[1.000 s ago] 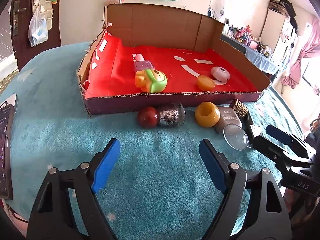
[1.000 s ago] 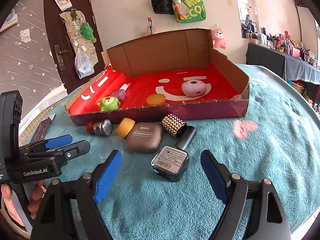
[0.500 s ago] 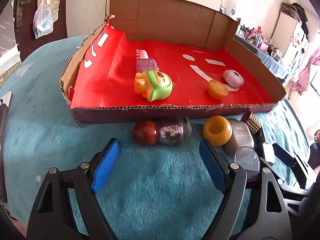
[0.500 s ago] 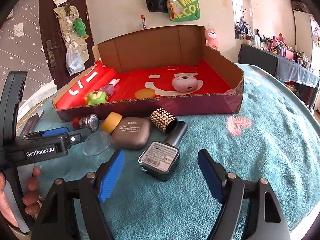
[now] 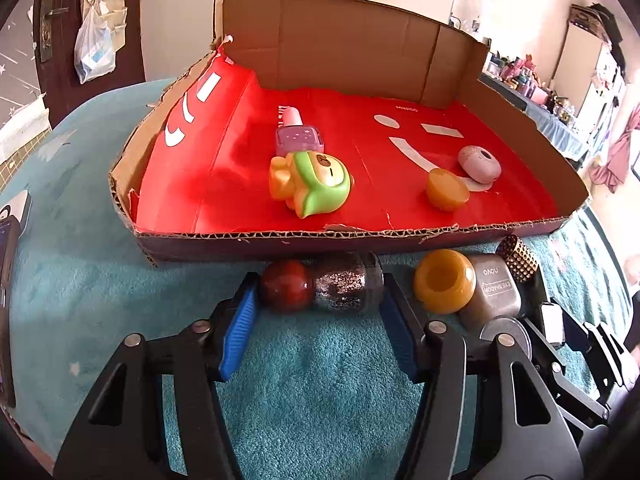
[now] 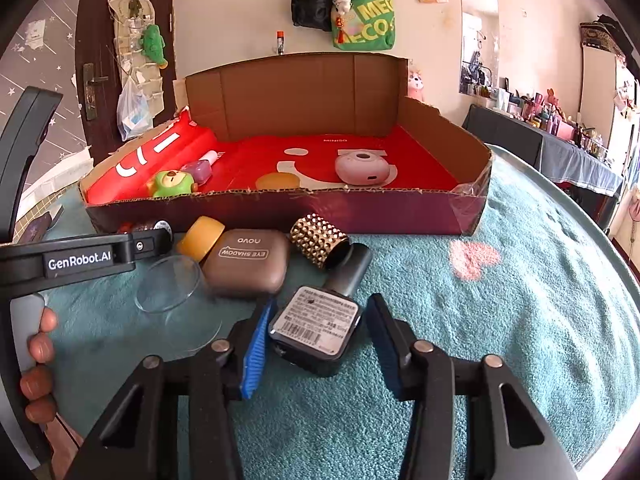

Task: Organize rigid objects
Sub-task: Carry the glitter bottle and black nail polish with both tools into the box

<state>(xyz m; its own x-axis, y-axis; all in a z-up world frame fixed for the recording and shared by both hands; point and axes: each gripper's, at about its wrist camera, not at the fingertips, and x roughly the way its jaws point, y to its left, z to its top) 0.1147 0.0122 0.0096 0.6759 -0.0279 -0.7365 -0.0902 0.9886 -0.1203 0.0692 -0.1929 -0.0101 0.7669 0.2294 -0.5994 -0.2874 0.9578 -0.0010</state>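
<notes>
Glitter bottle: one; lay on its side on the teal blanket, just outside the box's front wall; dark red round cap pointed left, clear body full of silver glitter.
Left gripper: blue pads stood at either end of the glitter bottle, cap end and base end; contact could not be made out, so whether it was gripping could not be told.
Dark square bottle: one; lay on the blanket, barcode label facing the camera, dark neck pointing away.
Right gripper: jaws apart, straddling the dark square bottle, a gap visible on the right side.
Other items on blanket: one amber jar, one brown eye-shadow case, one gold studded cap, one clear disc.
Cardboard box: one, red floor; held four things: green toy, pink bottle, amber lid, pink round case.
</notes>
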